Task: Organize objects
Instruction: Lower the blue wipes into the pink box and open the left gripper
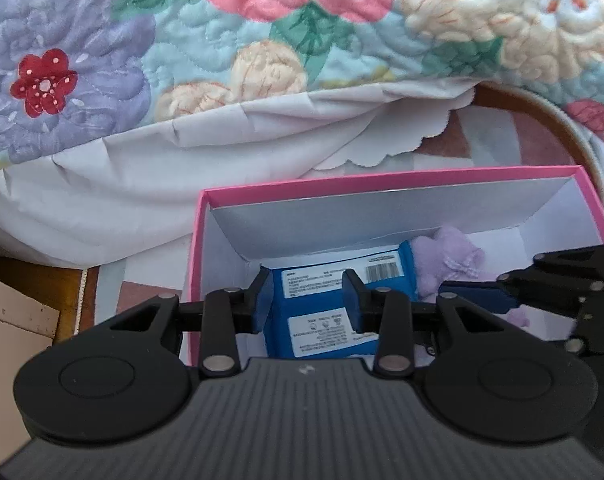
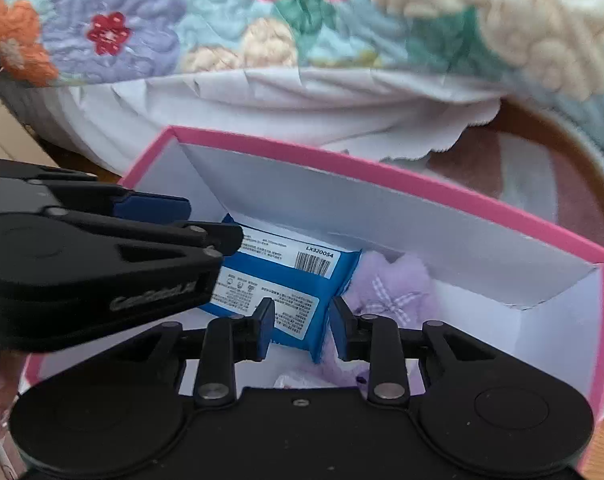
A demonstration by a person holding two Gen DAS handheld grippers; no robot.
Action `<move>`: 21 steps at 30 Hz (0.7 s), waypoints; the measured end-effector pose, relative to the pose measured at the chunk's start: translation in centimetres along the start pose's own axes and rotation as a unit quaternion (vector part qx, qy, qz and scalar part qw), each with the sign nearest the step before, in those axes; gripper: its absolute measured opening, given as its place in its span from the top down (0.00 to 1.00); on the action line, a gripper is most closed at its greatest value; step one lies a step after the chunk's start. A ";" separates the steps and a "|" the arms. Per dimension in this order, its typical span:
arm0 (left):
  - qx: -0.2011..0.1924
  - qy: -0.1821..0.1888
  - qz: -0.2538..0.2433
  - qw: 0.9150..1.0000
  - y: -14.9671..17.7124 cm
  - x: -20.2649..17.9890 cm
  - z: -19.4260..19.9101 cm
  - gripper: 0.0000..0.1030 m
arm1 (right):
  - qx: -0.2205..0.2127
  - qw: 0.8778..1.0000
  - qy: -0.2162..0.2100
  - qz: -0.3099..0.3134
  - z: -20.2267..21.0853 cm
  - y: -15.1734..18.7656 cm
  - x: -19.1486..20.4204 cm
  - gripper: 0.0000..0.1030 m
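Releasing: blue packet (image 1: 322, 312) lies in pink box (image 1: 382, 176), near its far wall, beside lilac plush (image 2: 390, 284). Left gripper (image 1: 306, 300) straddles it narrowly, contact unclear; right gripper (image 2: 302, 328) narrowly parted. Lift straight up.

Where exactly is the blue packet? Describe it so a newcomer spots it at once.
Start at the pink box with white inner walls, standing in front of the flowered quilt. On its floor lies the blue packet, flat, beside a fluffy lilac soft toy. Only the packet is glossy blue with white printed labels and a barcode.
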State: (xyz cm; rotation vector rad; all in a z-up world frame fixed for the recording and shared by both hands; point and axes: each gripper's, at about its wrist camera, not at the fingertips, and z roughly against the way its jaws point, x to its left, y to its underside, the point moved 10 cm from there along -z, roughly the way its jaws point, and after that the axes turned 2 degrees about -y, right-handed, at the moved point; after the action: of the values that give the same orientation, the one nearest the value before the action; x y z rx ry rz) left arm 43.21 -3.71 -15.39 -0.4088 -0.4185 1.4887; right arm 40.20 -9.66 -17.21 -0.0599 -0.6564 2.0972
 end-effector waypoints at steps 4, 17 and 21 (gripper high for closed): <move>-0.002 0.020 0.008 1.000 0.6 -0.6 0.9 0.65 | -0.026 0.999 0.018 0.029 2.2 0.3 0.3 0.67; 0.035 0.045 0.012 0.998 2.6 -1.7 5.3 0.62 | -0.045 0.998 0.028 0.030 8.8 1.9 0.6 0.62; 0.028 0.040 0.009 0.999 3.2 -1.1 7.9 0.59 | -0.054 0.998 0.025 0.028 10.9 2.4 1.0 0.61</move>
State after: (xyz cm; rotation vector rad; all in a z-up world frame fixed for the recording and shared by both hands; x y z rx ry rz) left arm 36.45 -4.60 -10.21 -0.4260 -0.3098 1.4923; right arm 34.71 -14.59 -8.79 -0.1929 -0.7463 2.1051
